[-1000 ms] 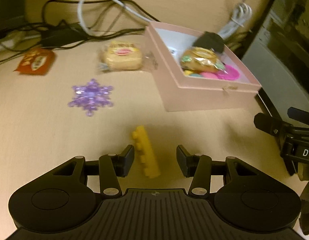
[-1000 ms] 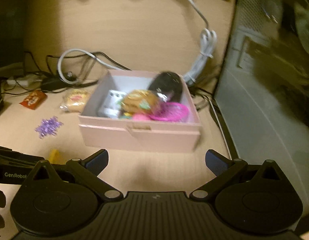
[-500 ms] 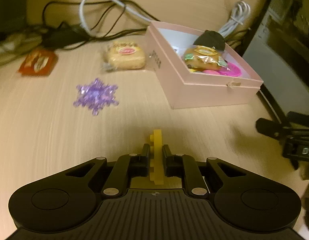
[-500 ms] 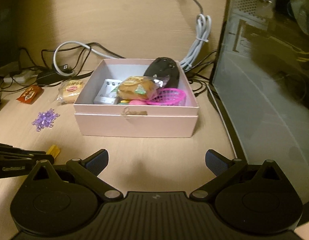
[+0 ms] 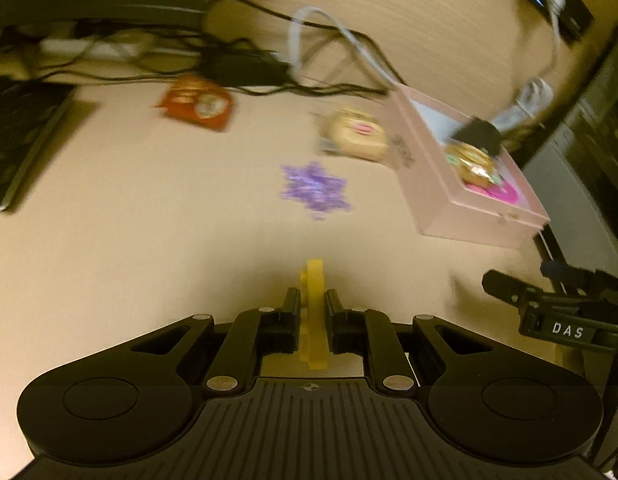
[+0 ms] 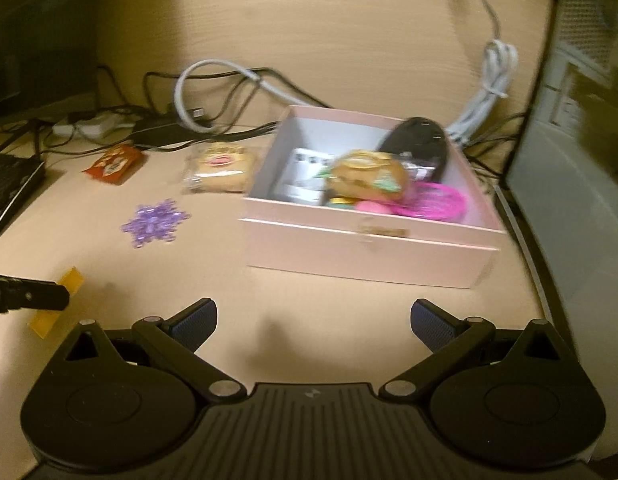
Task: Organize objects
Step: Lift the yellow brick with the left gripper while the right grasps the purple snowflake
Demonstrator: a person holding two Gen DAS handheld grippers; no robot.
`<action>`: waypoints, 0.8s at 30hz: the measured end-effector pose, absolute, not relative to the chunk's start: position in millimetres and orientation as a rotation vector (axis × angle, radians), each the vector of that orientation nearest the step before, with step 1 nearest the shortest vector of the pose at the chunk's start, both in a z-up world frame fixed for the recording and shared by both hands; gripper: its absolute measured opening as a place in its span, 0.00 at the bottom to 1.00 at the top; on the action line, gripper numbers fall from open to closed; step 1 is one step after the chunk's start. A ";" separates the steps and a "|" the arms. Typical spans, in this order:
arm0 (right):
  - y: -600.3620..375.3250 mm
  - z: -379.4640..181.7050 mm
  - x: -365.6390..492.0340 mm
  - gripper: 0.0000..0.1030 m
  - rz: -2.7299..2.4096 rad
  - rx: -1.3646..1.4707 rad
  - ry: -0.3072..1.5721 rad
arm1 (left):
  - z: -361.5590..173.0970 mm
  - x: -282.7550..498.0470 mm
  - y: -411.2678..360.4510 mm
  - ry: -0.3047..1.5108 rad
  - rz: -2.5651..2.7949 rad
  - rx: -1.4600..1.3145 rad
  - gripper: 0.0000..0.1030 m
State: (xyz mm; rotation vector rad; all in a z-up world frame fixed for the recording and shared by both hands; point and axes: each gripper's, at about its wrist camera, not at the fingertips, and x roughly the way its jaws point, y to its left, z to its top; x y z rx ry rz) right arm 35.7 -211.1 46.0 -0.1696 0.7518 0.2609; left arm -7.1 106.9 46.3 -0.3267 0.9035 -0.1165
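Observation:
My left gripper (image 5: 313,304) is shut on a yellow toy brick (image 5: 313,316) and holds it above the wooden desk; the brick also shows in the right wrist view (image 6: 57,300). A pink box (image 5: 461,208) stands to the right, holding a wrapped bun (image 6: 369,174), a pink basket (image 6: 433,202), a black mouse (image 6: 417,140) and a white item. A purple snowflake (image 5: 315,190), a wrapped cake (image 5: 357,134) and a red packet (image 5: 195,102) lie on the desk. My right gripper (image 6: 313,322) is open and empty in front of the box (image 6: 369,248).
Black and white cables (image 5: 309,44) run along the back of the desk. A dark flat device (image 5: 17,140) lies at the left. A computer case (image 6: 581,160) stands right of the box. The snowflake (image 6: 155,222), cake (image 6: 221,168) and packet (image 6: 113,164) lie left of the box.
My left gripper closed on the yellow brick, then lifted and swung so the view now looks further left. My right gripper stayed open and shifted slightly.

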 end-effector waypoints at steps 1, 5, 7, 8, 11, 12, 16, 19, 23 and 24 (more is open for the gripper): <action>-204.4 44.9 35.7 1.00 0.276 -0.173 0.754 | 46.6 -10.6 114.4 0.901 -0.101 -0.335 0.15; -178.5 42.2 37.3 1.00 0.329 -0.186 0.757 | 51.5 -25.8 144.3 0.878 -0.032 -0.365 0.15; -163.8 41.8 38.9 1.00 0.358 -0.194 0.751 | 55.3 -34.1 160.0 0.863 0.001 -0.378 0.15; -156.9 41.5 40.3 1.00 0.372 -0.196 0.749 | 56.9 -37.8 166.9 0.858 0.015 -0.384 0.15; -132.1 39.0 48.7 1.00 0.413 -0.200 0.748 | 59.0 -46.7 186.6 0.857 0.050 -0.395 0.15; -124.1 38.0 52.3 1.00 0.422 -0.201 0.746 | 59.6 -50.2 193.8 0.856 0.059 -0.399 0.15; -90.4 32.2 76.5 1.00 0.460 -0.175 0.764 | 61.2 -59.1 215.6 0.850 0.086 -0.415 0.15; -69.5 22.2 95.9 1.00 0.461 -0.169 0.775 | 62.4 -65.8 230.1 0.847 0.094 -0.423 0.15; -49.6 9.3 114.4 0.92 0.424 -0.191 0.785 | 64.9 -72.8 248.0 0.844 0.100 -0.440 0.15; -46.4 6.9 117.1 0.85 0.417 -0.196 0.792 | 65.3 -72.9 251.7 0.844 0.100 -0.443 0.15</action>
